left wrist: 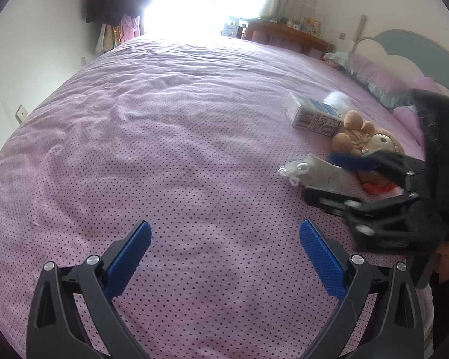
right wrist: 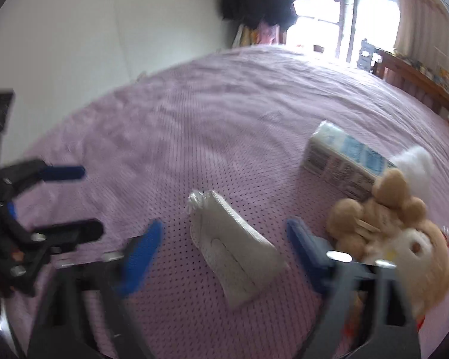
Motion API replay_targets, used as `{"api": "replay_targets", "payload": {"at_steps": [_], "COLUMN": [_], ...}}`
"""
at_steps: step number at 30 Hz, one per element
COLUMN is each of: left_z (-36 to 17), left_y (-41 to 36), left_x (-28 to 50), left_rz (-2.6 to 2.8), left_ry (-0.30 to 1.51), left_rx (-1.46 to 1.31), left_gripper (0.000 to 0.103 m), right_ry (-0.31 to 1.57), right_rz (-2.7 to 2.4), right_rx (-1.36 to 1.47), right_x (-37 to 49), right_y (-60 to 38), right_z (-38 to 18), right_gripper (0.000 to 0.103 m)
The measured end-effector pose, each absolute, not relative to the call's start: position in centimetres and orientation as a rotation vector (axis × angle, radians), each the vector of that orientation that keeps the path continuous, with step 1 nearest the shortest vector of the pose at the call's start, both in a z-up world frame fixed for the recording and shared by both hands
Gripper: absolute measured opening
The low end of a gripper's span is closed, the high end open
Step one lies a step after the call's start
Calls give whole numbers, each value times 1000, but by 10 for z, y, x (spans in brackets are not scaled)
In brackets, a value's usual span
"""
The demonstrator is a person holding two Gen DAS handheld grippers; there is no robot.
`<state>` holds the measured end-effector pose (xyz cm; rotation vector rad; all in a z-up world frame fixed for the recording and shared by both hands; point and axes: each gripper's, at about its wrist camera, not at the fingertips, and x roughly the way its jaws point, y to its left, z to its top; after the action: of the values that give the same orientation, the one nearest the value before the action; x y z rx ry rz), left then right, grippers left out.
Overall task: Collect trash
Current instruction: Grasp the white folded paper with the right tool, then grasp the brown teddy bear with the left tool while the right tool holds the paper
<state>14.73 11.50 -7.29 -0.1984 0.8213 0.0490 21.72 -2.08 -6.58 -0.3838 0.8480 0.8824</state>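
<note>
Pink dotted bedspread (left wrist: 170, 137) covers the bed. On it lie a milk carton (right wrist: 341, 161), a brown plush toy (right wrist: 398, 233) and a crumpled white wrapper (right wrist: 236, 257). Right gripper (right wrist: 224, 239) straddles the wrapper, pads apart from it. Left gripper (left wrist: 224, 239) hangs released over bare cloth.

The right gripper (right wrist: 221, 239) is motion-blurred, and its finger hides part of the plush toy (right wrist: 404, 239).

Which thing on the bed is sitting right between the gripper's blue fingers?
The flat white face mask, lying between the right gripper fingers. The milk carton and teddy bear lie off to the side.
</note>
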Motion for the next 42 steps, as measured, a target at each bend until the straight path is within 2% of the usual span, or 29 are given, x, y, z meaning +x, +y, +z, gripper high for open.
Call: {"api": "replay_targets", "payload": {"at_steps": [4,9,14,19,32,38,40,41,42], "left_z": [-72,-64,-60,-59,-62,-71,-73,-73,-73], "left_y": [110,86,36,-18,-108,-106,-100,-99,-99], "left_x": [146,149,163,186,257,283,286,286,284], "left_rz": [40,0,-79,-153,-99,-4,-9,-23,-39], "left_ry": [826,812,808,810,788,795,791,790,790], "left_rx": [-203,-193,-153,-122,67,65,31,24,20], "left_gripper": [99,99,99,99,99,99,94,80,75], "right_ry": [827,720,725,735,742,734,733,736,737], "right_rz": [866,821,778,705,681,701,705,706,706], "right_rx": [-304,-198,-4,35,180,199,199,200,199], "right_x": [210,177,171,169,178,177,176,175,175], "right_y": [-42,-107,-195,-249,-311,-314,-315,-315,-315], "right_z": [-58,-30,-18,-21,-43,-44,-45,-45,-46], "right_gripper": [26,26,26,27,27,27,27,27,27]}}
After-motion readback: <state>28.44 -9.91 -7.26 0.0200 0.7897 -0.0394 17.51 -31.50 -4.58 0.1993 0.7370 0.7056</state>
